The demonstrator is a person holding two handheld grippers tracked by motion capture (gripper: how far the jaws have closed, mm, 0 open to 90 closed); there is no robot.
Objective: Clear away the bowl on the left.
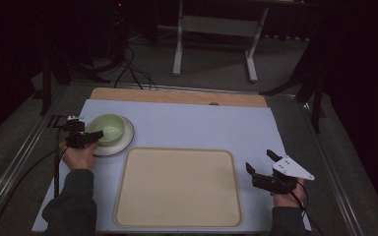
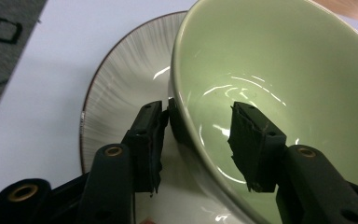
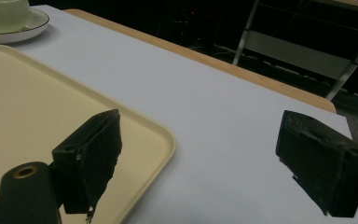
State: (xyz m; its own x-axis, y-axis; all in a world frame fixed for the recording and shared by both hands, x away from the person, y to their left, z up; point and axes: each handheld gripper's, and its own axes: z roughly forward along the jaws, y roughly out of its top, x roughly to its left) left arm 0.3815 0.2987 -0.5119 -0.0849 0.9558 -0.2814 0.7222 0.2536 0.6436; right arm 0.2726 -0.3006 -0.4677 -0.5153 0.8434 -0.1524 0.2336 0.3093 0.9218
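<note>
high view: above person's side, looking forward-down, far | left gripper view: close on green bowl [image 2: 279,93] and plate [image 2: 126,88] | right gripper view: low, across tray [image 3: 51,116] to far table edge | shared: bowl, plate, tray

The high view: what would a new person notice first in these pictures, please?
First comes the pale green bowl, standing on a white plate at the left of the light blue mat. The left gripper straddles the bowl's near wall, one jaw outside and one inside; the inside pad seems not yet to press. Next is the large, bare cream tray in the middle, with the right gripper open beside it.
</note>
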